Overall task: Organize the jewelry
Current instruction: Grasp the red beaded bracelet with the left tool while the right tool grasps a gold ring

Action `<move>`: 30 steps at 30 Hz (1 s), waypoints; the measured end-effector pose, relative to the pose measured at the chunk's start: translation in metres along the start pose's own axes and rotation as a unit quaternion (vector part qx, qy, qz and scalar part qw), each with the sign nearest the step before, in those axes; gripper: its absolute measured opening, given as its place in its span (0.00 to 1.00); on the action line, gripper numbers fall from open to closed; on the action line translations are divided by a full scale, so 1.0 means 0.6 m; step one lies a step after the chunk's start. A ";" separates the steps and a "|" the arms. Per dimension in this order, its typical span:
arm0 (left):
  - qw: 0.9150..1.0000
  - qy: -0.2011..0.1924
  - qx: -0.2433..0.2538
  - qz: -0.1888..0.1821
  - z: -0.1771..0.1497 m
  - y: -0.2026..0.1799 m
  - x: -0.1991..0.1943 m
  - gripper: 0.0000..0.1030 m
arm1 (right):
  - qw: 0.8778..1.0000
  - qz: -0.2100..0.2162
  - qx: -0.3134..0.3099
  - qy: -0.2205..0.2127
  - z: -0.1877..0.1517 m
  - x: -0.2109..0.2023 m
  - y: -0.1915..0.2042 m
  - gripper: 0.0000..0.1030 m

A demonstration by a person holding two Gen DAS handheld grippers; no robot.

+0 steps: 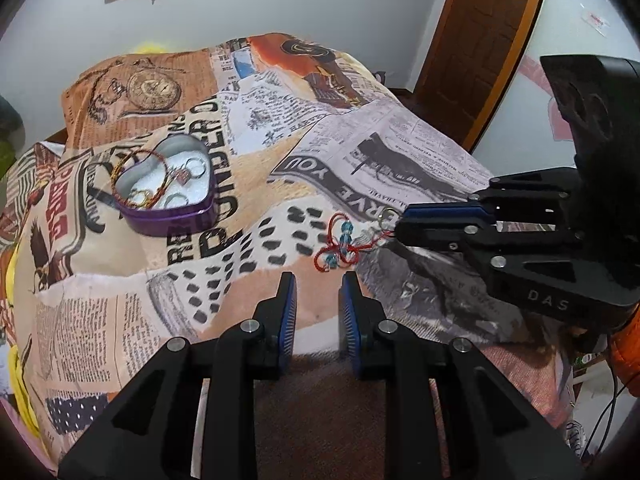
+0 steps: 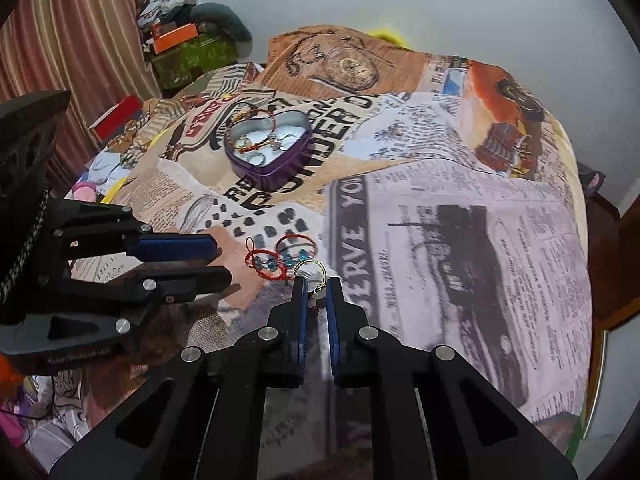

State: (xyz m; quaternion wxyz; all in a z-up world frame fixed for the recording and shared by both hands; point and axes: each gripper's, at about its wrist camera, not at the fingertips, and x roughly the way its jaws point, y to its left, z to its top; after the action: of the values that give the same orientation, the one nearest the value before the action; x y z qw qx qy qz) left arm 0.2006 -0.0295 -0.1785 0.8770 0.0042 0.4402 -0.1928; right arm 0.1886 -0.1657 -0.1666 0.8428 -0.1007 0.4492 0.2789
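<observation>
A small gold ring [image 2: 311, 269] is pinched at the tips of my right gripper [image 2: 317, 286], which is shut on it just above the cloth. In the left wrist view the same ring [image 1: 386, 214] pokes out of the right gripper [image 1: 400, 222], which reaches in from the right. Beside it on the cloth lies a red thread bracelet with blue beads [image 1: 340, 249] [image 2: 280, 258]. My left gripper [image 1: 319, 285] [image 2: 222, 260] hovers just short of the bracelet, open a little with nothing between its fingers. A purple heart-shaped tin [image 1: 172, 218] [image 2: 276, 174] further back holds several rings and bangles.
A newspaper-print cloth [image 1: 400, 148] [image 2: 460, 240] covers the whole surface and drops off at the right edge. A wooden door [image 1: 480, 40] stands behind. A striped curtain [image 2: 80, 40], a red box [image 2: 116, 118] and piled clutter [image 2: 188, 40] sit at the far left.
</observation>
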 end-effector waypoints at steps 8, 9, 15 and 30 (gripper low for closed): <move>1.000 0.012 0.021 -0.010 0.020 -0.026 0.019 0.21 | 1.000 -0.005 0.019 -0.001 -0.018 -0.010 -0.025 0.08; 1.000 0.013 0.024 -0.011 0.023 -0.029 0.022 0.21 | 1.000 -0.004 0.022 0.001 -0.021 -0.009 -0.028 0.08; 1.000 0.014 0.026 -0.009 0.041 -0.044 0.037 0.21 | 1.000 -0.001 0.029 0.005 -0.034 -0.005 -0.034 0.08; 1.000 0.023 0.006 0.001 0.041 -0.033 0.060 0.05 | 0.999 -0.015 0.036 0.000 -0.046 -0.018 -0.047 0.08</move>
State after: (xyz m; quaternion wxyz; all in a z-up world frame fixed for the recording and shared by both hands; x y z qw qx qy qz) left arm 0.2322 -0.0640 -0.1878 0.8668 0.0141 0.4590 -0.1945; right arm 0.1803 -0.2049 -0.1760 0.8500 -0.0768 0.4571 0.2504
